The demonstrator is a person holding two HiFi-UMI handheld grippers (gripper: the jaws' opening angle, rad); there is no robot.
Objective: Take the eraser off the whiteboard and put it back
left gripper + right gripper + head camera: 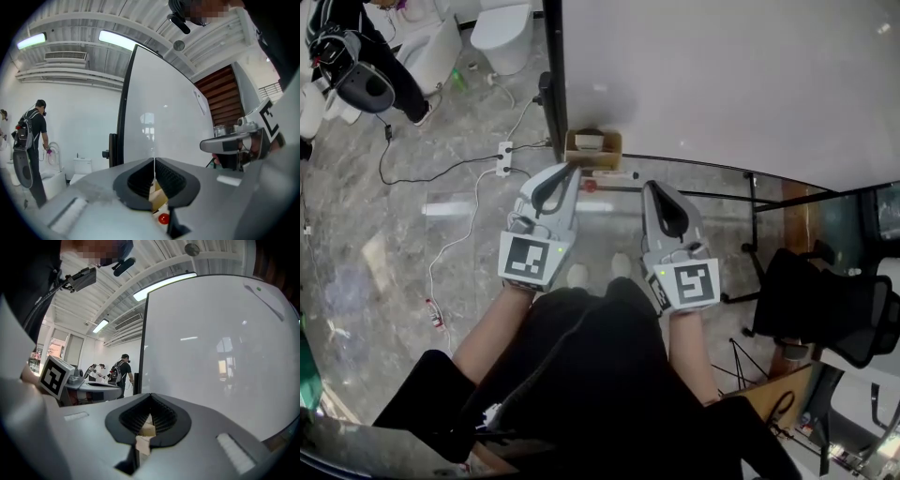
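Note:
The whiteboard (722,84) stands straight ahead, and I look down along its face. At its foot a small brown cardboard box (593,150) holds a pale eraser (589,142). A red round bit (590,185) lies just below the box. My left gripper (570,169) points level at the board, its tips close to the box. Its jaws are shut, with nothing between them. The right gripper (648,186) hangs beside it, a little further from the box, jaws also shut and empty. Through the left jaws' gap the box (158,199) and red bit (163,218) show.
A person with a backpack (356,56) stands at the upper left beside white toilets (502,33). A power strip (503,157) and cables lie on the marble floor. A black office chair (825,300) is at the right, and the board's stand legs (750,202) reach that way.

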